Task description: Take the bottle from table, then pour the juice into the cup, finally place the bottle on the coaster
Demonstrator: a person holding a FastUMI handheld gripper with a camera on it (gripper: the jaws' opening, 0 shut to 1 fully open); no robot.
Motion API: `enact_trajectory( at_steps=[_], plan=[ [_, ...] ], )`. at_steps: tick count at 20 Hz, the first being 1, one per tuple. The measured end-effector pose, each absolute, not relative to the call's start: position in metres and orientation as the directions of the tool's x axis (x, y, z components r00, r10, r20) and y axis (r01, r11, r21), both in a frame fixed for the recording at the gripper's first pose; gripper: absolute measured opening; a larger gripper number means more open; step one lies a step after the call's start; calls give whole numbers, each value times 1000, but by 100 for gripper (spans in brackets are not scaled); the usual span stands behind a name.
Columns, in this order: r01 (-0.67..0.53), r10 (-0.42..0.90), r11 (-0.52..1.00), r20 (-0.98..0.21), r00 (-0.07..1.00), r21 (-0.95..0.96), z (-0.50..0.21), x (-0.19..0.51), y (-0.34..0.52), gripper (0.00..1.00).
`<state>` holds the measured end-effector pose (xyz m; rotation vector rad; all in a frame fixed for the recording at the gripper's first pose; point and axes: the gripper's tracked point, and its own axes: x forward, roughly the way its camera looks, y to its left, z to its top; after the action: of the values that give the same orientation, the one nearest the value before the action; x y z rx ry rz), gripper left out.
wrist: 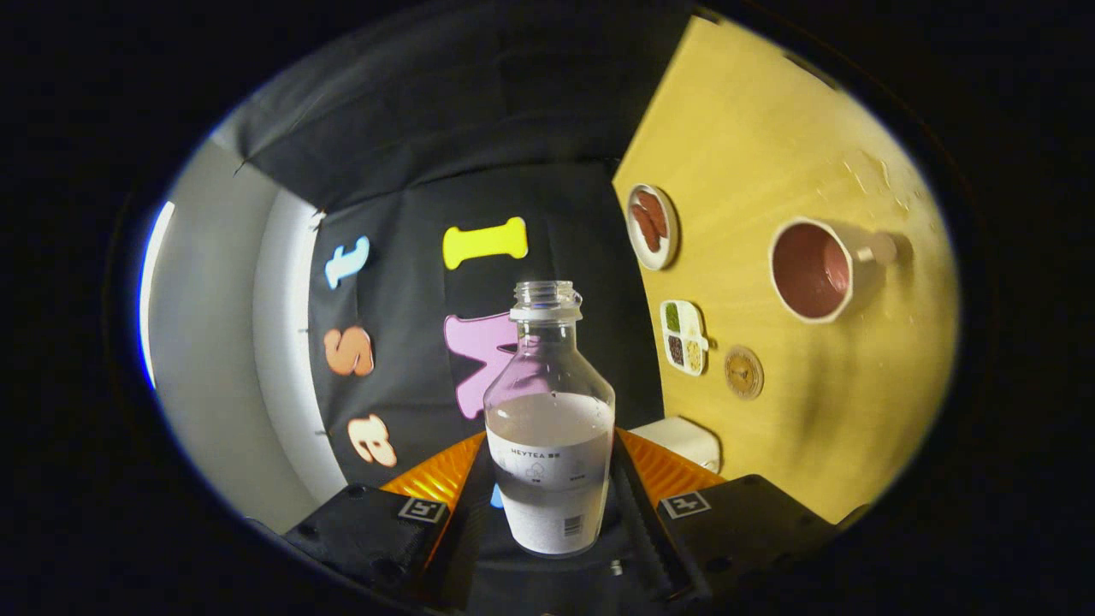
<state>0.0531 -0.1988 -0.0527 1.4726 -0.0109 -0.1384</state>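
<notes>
Clearly the bottle (pixel 549 419) sits between the two fingers of the gripper (pixel 551 479), which press on its lower body from both sides, so it is held fast and lifted clear of the yellow table (pixel 770 128), with the whole view rolled sideways. It is uncapped, clear and roughly half full of a pale juice, so I judge it moderately heavy, rigid and smooth; the grip low on the labelled part looks sound, though the liquid will slosh and shift the weight when it tips. Beyond the fingers, the cup (pixel 813 269) stands on the table with its mouth facing the camera, apparently empty. The round coaster (pixel 743 372) lies near it, just beside a small divided dish (pixel 684 336), with a plate of food (pixel 652 227) further along. Bare tabletop surrounds the cup, giving fair room to pour.
</notes>
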Motion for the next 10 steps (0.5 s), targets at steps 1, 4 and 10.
enact_trajectory(
  at_steps=[1, 4, 10],
  plan=[
    [89, -103, 181, -72, 992, 979, -48, 54, -196, 75],
    [111, -128, 462, -57, 990, 880, -39, 54, -189, 75],
    [145, -185, 818, 15, 983, 557, -3, 70, -160, 75]
  ],
)
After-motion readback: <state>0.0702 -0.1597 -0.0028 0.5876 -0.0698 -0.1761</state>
